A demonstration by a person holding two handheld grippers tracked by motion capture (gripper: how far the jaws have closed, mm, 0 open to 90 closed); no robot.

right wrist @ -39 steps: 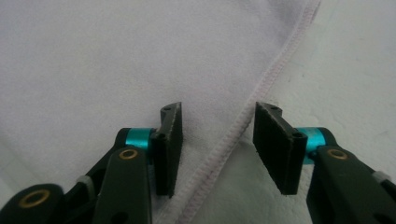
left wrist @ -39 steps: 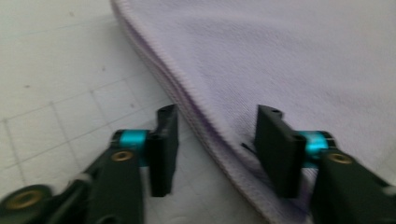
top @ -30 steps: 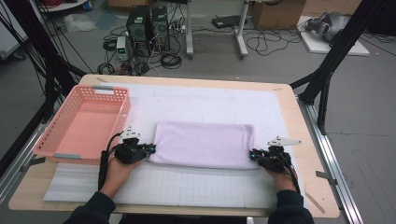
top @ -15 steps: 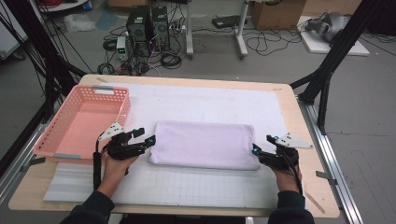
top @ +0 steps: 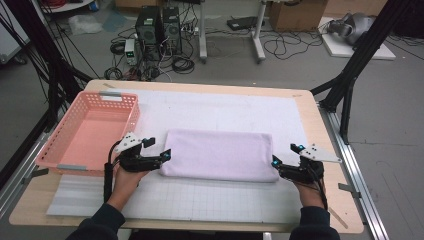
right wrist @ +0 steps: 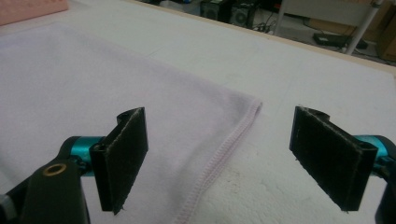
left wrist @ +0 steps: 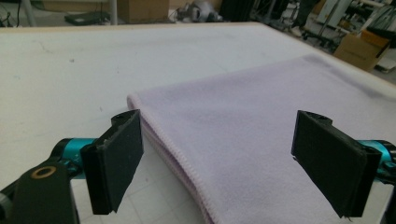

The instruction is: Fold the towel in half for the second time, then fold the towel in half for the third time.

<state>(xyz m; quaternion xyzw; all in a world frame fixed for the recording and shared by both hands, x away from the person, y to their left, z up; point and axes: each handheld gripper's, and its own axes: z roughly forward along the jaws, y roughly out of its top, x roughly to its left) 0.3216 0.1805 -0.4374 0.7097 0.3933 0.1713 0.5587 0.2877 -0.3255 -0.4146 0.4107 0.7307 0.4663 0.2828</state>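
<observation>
A folded lilac towel (top: 220,161) lies flat at the middle of the white table mat (top: 225,107), right of a pink basket (top: 75,150). The left gripper (top: 165,156) and right gripper (top: 275,162) flank its near corners, their jaws just opened wide, gripping nothing.

Left gripper (top: 166,156): jaws just opened wide, off the left edge of the folded lilac towel (top: 220,155) clamped a second ago; edge now lies loose between them. Right gripper (top: 275,163): likewise let go at the right edge, jaws spread, lifted slightly clear.
</observation>
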